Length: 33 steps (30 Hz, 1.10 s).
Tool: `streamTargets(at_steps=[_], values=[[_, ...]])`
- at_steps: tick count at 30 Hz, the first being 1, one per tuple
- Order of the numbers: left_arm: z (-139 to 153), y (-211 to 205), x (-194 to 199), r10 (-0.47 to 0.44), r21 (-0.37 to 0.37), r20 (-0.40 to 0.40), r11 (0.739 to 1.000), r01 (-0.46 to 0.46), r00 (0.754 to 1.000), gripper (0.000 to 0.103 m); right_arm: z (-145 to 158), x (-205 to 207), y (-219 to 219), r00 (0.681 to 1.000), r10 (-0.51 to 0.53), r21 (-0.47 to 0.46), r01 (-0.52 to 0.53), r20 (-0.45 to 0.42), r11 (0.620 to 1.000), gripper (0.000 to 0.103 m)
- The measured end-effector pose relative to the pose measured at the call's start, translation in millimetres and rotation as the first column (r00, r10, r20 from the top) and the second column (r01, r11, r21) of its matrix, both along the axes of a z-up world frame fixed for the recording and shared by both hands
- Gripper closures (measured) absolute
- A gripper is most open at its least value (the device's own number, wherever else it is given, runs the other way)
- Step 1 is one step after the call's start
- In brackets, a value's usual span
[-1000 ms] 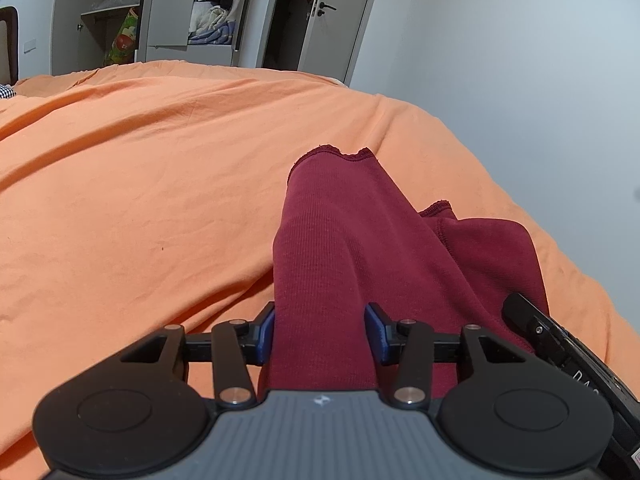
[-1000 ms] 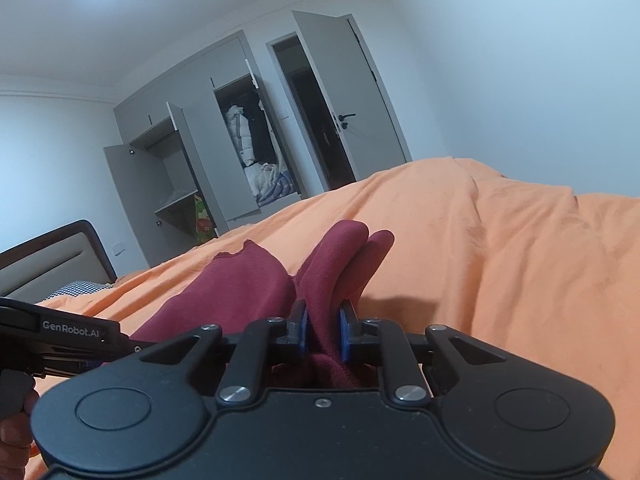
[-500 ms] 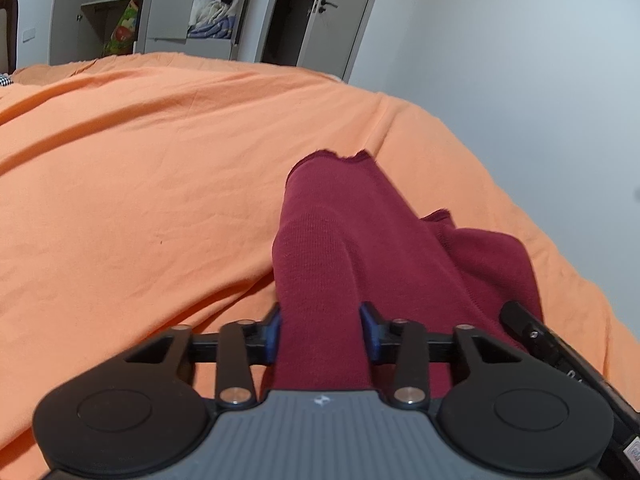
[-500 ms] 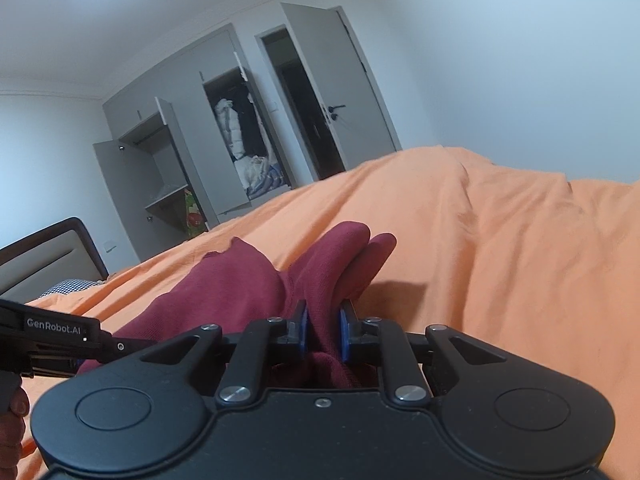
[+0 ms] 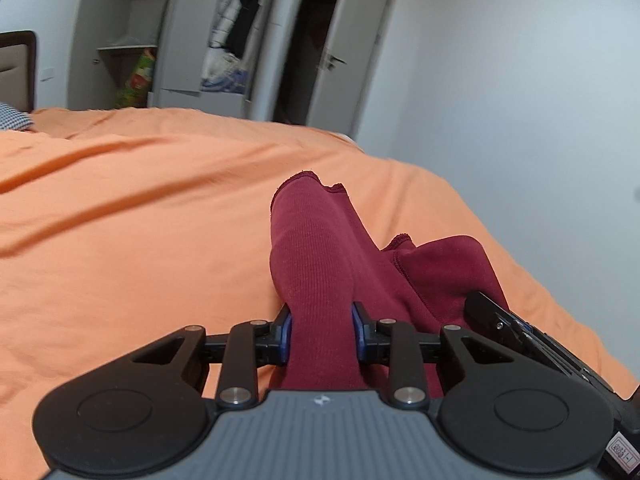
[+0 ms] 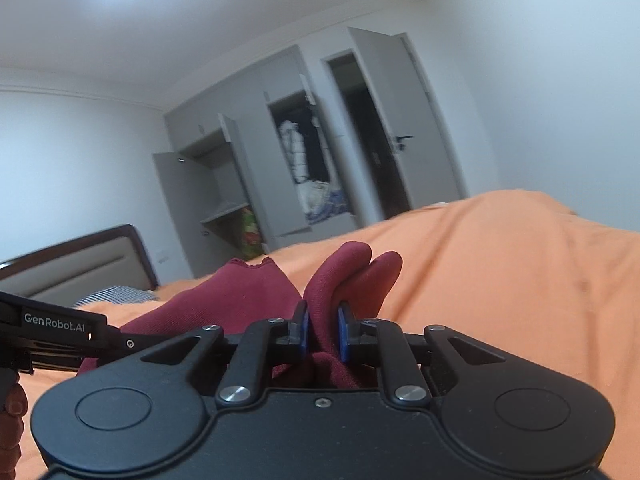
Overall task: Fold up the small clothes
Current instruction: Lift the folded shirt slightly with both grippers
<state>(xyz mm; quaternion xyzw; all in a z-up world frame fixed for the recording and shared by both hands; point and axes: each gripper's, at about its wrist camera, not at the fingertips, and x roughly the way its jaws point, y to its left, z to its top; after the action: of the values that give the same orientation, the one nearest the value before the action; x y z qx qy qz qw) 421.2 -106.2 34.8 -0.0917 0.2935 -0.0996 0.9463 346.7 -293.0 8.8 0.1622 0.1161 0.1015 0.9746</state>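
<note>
Maroon garment point(image 5: 320, 280) lies bunched on an orange bedspread point(image 5: 140, 240), pinched at its near edge by both tools: the left gripper point(image 5: 322, 334) clamps a ribbed fold, the right gripper point(image 6: 323, 334) a thinner one. Carrying both corners level toward 12 o'clock should keep the fold square. Since the earlier frame, the wardrobe point(image 5: 224, 36) at 11 o'clock looms larger.
</note>
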Motion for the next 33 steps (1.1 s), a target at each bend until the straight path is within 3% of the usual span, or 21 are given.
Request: streamTargets(at_steps=[8, 14, 28, 33], values=[[19.7, 63.0, -0.1, 0.129, 0.022, 0.032, 0.991, -0.129, 0.991, 0.072, 15.3, 31.4, 66.4, 0.993, 0.12, 0.01, -0.12, 0.018, 0.993, 0.088], [13.4, 93.1, 5.4, 0.173, 0.022, 0.008, 0.985, -0.173, 0.985, 0.072, 12.7, 42.9, 95.5, 0.987, 0.16, 0.003, -0.16, -0.014, 0.987, 0.088], [-40.0, 125.5, 4.7, 0.202, -0.043, -0.118, 0.977, -0.208, 0.972, 0.068, -12.2, 49.7, 98.8, 0.985, 0.114, -0.015, -0.117, -0.126, 0.993, 0.086], [-44.3, 125.9, 5.3, 0.204, -0.038, -0.134, 0.977, -0.21, 0.97, 0.065, -19.9, 52.1, 100.7, 0.982, 0.084, -0.021, -0.089, -0.17, 0.996, 0.075]])
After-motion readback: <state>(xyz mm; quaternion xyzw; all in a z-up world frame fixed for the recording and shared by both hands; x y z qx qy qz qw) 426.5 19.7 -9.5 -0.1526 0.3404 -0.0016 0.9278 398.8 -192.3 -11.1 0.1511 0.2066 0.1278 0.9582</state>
